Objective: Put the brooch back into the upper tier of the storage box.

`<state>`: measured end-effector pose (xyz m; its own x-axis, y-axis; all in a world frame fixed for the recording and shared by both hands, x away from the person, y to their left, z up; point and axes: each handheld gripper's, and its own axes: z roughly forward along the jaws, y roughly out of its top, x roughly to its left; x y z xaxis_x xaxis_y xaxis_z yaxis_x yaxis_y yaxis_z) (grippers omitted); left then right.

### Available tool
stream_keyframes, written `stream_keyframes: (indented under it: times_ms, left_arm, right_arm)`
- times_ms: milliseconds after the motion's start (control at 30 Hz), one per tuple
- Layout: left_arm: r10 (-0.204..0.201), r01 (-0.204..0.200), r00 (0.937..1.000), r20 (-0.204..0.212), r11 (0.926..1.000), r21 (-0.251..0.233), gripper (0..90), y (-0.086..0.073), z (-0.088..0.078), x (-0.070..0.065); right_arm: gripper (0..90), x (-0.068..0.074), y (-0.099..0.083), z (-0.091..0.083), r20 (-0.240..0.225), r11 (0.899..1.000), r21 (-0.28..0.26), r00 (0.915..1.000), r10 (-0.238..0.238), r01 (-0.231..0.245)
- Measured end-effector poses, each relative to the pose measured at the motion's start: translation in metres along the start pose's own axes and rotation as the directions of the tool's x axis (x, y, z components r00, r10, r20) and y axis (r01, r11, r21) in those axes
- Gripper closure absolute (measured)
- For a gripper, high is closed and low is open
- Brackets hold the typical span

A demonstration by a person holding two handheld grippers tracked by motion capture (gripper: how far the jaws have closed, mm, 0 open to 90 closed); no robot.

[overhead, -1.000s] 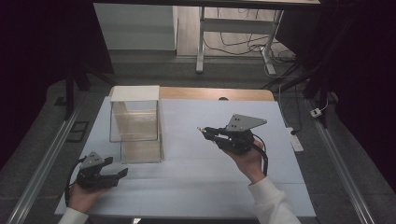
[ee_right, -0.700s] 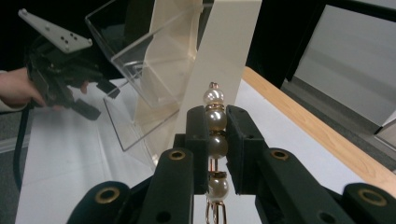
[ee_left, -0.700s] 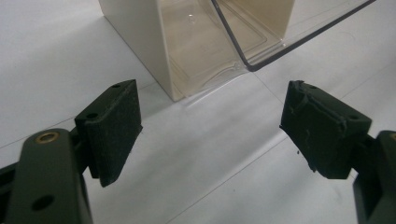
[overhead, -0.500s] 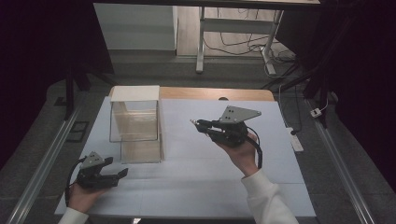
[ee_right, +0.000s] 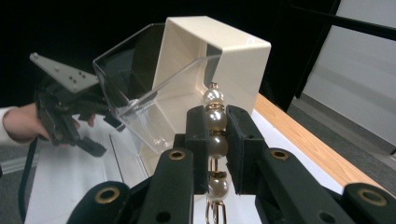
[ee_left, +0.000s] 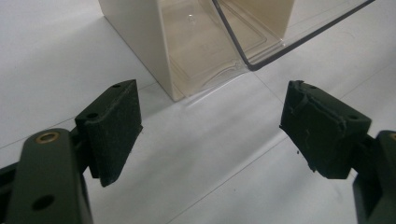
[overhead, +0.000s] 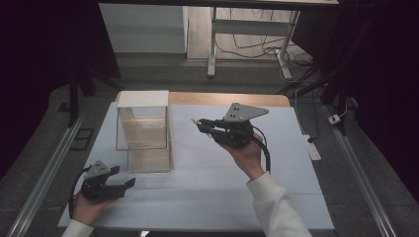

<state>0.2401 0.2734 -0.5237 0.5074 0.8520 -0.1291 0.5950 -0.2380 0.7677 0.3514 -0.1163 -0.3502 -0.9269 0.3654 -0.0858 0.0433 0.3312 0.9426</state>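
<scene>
Pearl string (ee_right: 215,133) sits clamped upright between the right gripper's (ee_right: 216,135) jaws.

Table: you work at a table (overhead: 207,197) with a white top; a strip of bare wood (overhead: 232,99) shows along its far edge.
Floor: grey around you, with metal rails (overhead: 39,177) running down both sides of the table.
Far side: a white desk frame (overhead: 213,44) stands on the floor past the table, with loose cables (overhead: 257,47) under it.
Right: a white power strip (overhead: 313,150) lies beside the table.
Light: your table is lit; the room's sides stay dark.
</scene>
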Motion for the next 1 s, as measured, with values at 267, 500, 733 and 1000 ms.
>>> stream_keyframes:
  times_ms: [267,500,733,1000]
  left_arm:
    - [0.001,-0.001,1.0000,0.000,1.0000,-0.001,20.4,0.000,0.000,0.000]
    - [0.002,-0.002,1.0000,0.001,1.0000,0.001,20.5,0.000,0.000,0.000]
    - [0.004,-0.004,1.0000,0.002,1.0000,0.004,20.5,0.000,0.001,0.000]
    - [0.008,-0.008,1.0000,0.003,1.0000,0.003,20.6,0.001,0.001,-0.001]
  right_arm:
    - [79.4,-0.002,0.009,0.009,-0.018,0.999,-0.024,0.9996,0.022,-0.022]
    - [79.4,0.000,0.014,0.017,-0.027,0.999,-0.032,0.9995,0.015,-0.016]
    - [79.4,0.003,0.018,0.022,-0.040,0.999,-0.040,0.9992,0.005,-0.006]
    - [79.4,0.010,0.023,0.032,-0.071,0.999,-0.048,0.9974,-0.002,-0.001]
